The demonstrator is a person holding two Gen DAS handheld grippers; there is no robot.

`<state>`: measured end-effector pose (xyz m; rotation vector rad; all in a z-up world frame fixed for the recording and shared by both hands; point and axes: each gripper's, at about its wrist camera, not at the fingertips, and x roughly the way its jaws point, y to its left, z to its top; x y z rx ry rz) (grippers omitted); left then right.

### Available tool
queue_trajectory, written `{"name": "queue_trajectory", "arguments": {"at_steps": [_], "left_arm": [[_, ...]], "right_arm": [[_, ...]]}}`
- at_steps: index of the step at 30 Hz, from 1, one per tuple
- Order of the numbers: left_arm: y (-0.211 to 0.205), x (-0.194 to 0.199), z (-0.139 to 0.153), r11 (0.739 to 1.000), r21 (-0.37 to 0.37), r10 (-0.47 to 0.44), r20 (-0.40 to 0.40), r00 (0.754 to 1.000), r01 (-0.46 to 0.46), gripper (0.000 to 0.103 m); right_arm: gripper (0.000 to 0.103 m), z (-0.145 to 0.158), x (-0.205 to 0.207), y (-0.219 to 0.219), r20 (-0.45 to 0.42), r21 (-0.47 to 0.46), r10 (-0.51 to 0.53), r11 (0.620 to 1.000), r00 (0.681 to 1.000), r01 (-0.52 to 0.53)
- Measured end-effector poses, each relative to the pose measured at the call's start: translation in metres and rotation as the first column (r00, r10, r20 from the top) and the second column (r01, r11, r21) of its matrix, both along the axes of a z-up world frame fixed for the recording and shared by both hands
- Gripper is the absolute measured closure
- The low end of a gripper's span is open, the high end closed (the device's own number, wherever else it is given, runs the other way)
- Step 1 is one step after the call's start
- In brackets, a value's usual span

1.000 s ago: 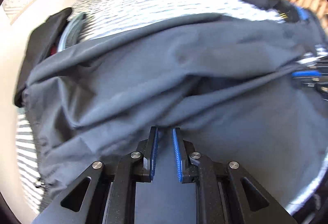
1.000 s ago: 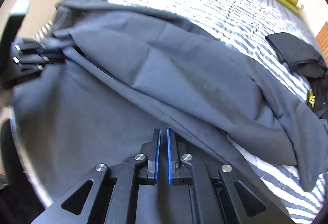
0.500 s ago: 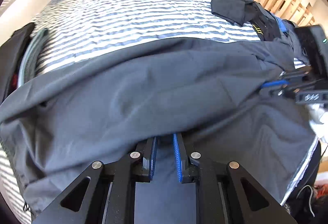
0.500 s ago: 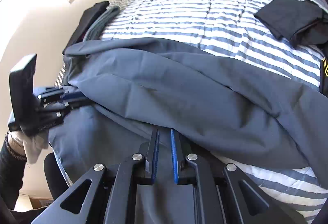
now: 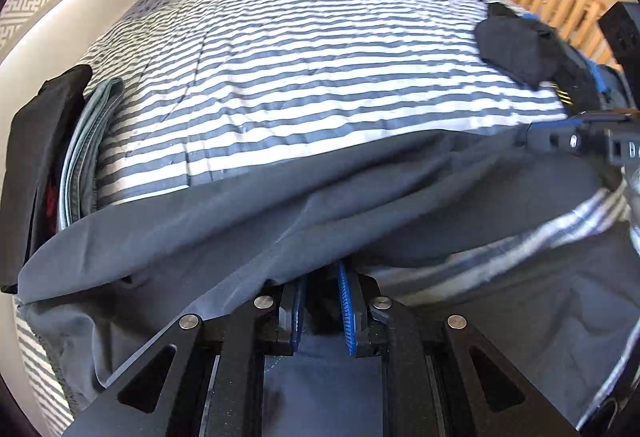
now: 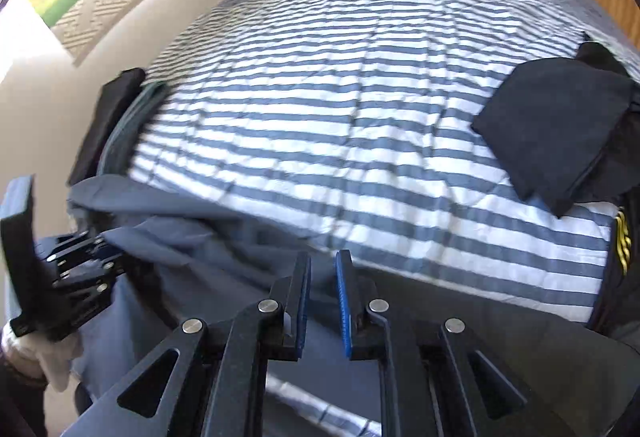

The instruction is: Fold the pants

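Left gripper [image 5: 320, 301] fingers pinch the grey pants [image 5: 280, 213]; right gripper [image 6: 322, 301] fingers, just opening, hold nothing.

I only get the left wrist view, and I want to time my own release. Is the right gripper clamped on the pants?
Observer: No. The right gripper has just been opening. There is a clear gap between its fingers, and the grey pants show in it, not pinched.
Operator: How does my gripper look from that side?
Observer: The left gripper has cloth bunched at its tips.
Operator: What holds it?
Observer: A hand in a white glove.
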<state>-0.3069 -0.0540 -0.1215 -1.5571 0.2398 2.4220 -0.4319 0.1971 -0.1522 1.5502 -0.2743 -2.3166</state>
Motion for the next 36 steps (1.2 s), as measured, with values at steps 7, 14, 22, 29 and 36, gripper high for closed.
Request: {"name": "queue_trajectory", "arguments": {"at_steps": [7,14,22,29,36], "left_arm": [[-0.025,0.052,0.016,0.999,0.038,0.012,-0.009,1.000,-0.012,0.085],[-0.019,0.053,-0.012,0.998,0.054,-0.025,0.072,0.997,0.021,0.085],[-0.020,0.048,-0.007,0.999,0.046,0.023,0.046,0.999,-0.025,0.085],[-0.062,0.088,0.086,0.998,0.046,0.043,-0.091,0.995,-0.039,0.067],[-0.124,0.058,0.120,0.965,0.119,0.246,-0.101,0.964,-0.234,0.066]], "right_arm": [[0.080,-0.020,0.062,-0.053,0.060,0.120,0.319,0.938,0.946,-0.325],[0.084,-0.034,0.081,-0.059,0.060,0.230,0.295,0.926,0.954,-0.300],[0.081,0.030,0.116,0.020,-0.077,0.205,0.081,0.977,0.994,-0.064],[0.066,0.092,0.189,0.163,-0.175,0.097,-0.189,0.973,0.966,0.208],[0.056,0.070,0.180,0.263,-0.038,0.222,-0.358,0.907,0.933,0.357]]}}
